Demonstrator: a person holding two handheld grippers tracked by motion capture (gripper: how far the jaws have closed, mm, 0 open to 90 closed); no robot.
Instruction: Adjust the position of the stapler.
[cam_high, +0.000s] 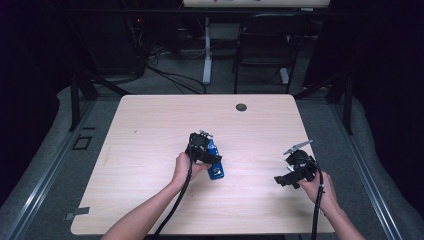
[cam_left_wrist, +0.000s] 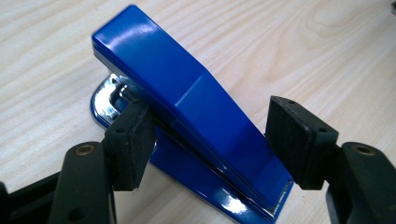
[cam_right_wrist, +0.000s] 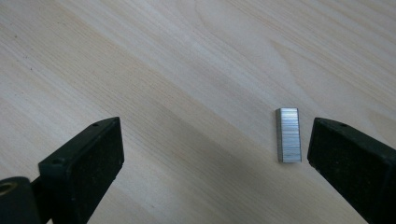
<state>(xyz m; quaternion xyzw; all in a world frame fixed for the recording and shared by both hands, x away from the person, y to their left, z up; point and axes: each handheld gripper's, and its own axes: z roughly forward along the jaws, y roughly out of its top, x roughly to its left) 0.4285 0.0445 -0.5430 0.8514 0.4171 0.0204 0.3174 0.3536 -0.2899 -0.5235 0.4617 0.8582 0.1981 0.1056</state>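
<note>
High view: left gripper (cam_high: 214, 161) sits on the blue stapler (cam_high: 216, 171) at mid-table (cam_high: 150, 130); right gripper (cam_high: 281, 181) rests near the right edge.
Left gripper view: jaws straddle the stapler (cam_left_wrist: 196, 116), left pad touching its side, right pad just clear.
Right gripper view: jaws spread wide, staple strip (cam_right_wrist: 288, 135) lying flat just beside the right pad.
</note>
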